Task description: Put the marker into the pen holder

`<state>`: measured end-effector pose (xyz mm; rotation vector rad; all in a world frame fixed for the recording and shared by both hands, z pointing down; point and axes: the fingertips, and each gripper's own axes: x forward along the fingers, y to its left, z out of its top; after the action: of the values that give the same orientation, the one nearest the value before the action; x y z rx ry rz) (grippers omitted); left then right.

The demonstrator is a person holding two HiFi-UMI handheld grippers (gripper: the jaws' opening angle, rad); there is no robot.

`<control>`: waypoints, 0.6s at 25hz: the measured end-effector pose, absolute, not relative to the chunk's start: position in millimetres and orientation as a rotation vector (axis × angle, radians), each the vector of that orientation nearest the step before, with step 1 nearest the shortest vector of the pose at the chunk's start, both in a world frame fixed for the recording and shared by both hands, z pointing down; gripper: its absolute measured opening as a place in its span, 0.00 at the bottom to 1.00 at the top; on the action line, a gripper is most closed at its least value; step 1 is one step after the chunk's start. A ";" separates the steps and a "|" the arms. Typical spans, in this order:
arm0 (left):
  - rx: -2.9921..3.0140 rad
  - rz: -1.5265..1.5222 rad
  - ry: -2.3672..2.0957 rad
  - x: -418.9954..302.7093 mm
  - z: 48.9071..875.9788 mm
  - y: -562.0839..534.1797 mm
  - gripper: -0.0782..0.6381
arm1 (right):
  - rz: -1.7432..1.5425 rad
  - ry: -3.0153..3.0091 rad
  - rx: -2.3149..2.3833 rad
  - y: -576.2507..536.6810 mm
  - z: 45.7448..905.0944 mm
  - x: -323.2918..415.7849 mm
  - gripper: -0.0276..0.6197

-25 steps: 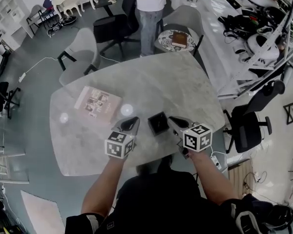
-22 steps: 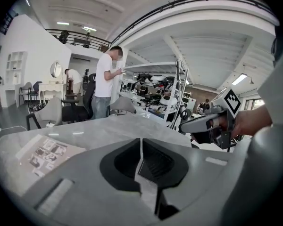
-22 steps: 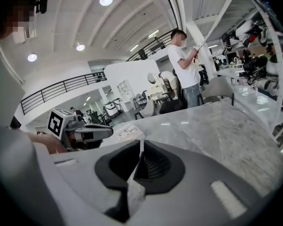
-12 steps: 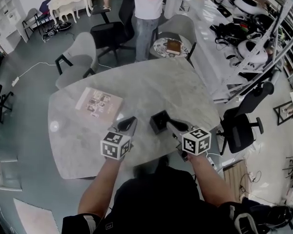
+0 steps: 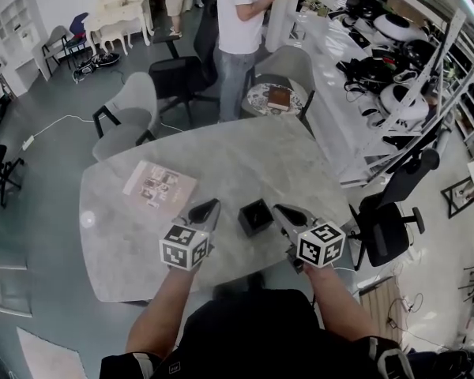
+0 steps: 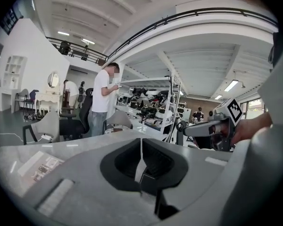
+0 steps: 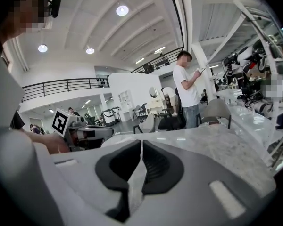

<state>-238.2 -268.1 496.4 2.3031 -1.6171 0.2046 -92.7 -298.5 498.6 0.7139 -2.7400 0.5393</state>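
The holder (image 5: 254, 216) stands on the table (image 5: 245, 144). My left gripper (image 5: 212, 205) is just left of the holder, my right gripper (image 5: 280, 210) just right. A booklet (image 5: 159, 186) lies farther left of the holder, and a person (image 5: 238, 30) stands well behind it.

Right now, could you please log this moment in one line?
left claw: shut, empty | right claw: shut, empty | pen holder: between them | marker: unseen

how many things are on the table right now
2: a booklet at the left, a black pen holder between the left tongs and right tongs. Small things may hide under them.
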 end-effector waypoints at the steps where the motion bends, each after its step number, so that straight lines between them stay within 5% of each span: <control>1: 2.317 0.200 -1.630 -238.3 488.4 -271.3 0.14 | 0.529 -2.762 0.713 -301.3 490.9 -91.5 0.06; 15: 2.405 0.182 -1.662 -243.0 437.8 -267.9 0.13 | 0.318 -2.935 0.699 -283.6 405.4 -95.6 0.05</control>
<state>-243.0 -267.9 437.8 2.4053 -1.6620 0.1823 -95.6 -283.6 405.4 0.6988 -2.9347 0.3179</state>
